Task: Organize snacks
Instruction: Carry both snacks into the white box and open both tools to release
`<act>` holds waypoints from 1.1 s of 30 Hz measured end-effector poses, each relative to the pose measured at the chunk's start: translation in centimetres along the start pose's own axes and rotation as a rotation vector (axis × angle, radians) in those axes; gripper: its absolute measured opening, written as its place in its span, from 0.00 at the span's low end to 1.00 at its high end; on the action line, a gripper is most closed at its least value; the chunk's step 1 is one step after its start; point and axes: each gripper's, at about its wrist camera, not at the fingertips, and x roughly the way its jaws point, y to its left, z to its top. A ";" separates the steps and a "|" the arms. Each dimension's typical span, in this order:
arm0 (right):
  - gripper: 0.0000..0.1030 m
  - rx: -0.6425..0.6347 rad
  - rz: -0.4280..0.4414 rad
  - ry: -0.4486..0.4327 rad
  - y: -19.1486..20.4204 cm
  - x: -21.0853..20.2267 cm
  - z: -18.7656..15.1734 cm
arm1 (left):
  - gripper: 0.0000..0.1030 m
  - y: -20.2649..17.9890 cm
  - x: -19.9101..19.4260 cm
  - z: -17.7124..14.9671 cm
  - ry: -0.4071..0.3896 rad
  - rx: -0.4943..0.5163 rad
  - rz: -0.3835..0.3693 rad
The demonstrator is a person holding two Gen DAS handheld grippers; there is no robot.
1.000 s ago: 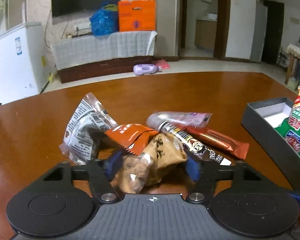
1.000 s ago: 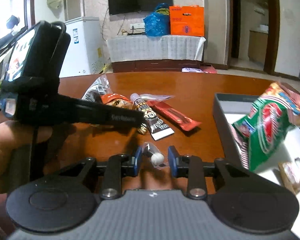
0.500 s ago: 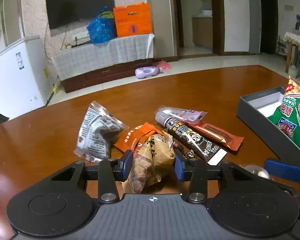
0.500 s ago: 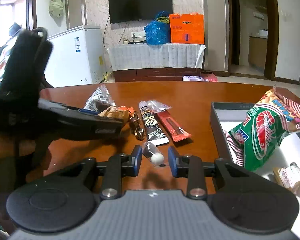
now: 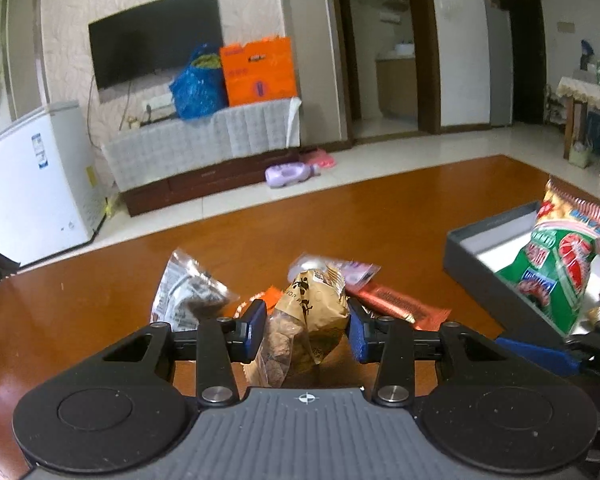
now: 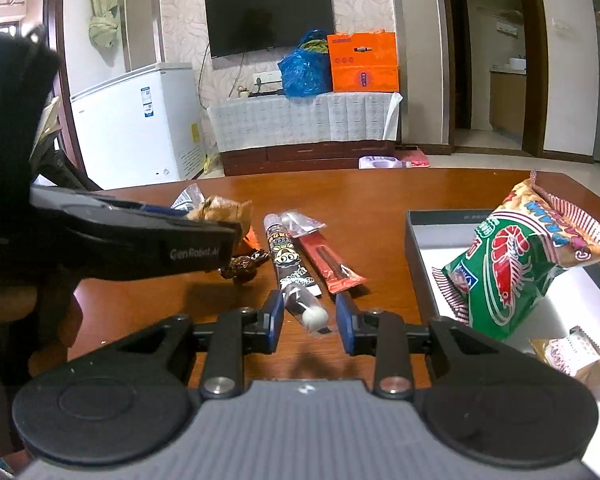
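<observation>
My left gripper (image 5: 306, 328) is shut on a tan snack packet (image 5: 320, 300) and holds it above the brown table (image 5: 400, 216). In the right wrist view that packet (image 6: 220, 206) hangs over the snack pile at the left. My right gripper (image 6: 309, 320) is shut on a small clear packet with a white ball (image 6: 314, 316), low over the table and left of the grey box (image 6: 414, 240). A green prawn-cracker bag (image 6: 516, 264) leans inside the box, next to a small wrapped snack (image 6: 572, 354).
Loose snacks lie on the table: a black-printed stick (image 6: 288, 260), a red bar (image 6: 328, 260), a clear packet (image 6: 304, 220), a dark wrapped sweet (image 6: 244, 266), an orange packet (image 6: 252, 238) and a white printed bag (image 5: 184, 296). The box's near wall (image 5: 484, 276) is to the left gripper's right.
My left gripper closed on the tan packet and raised it off the pile. My right gripper kept its hold on the clear packet and barely moved.
</observation>
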 end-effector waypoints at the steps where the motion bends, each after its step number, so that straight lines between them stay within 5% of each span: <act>1: 0.29 0.000 -0.001 -0.004 0.1 -0.1 -0.1 | 0.41 0.0 -0.2 0.0 -0.005 -0.005 -0.004; 19: 0.29 0.010 -0.038 -0.126 -0.2 -3.0 -0.2 | 0.41 0.2 -2.5 0.7 -0.098 -0.039 -0.048; 33: 0.29 -0.010 -0.078 -0.122 0.7 -4.1 -0.7 | 0.41 0.0 -4.0 0.6 -0.137 -0.012 -0.082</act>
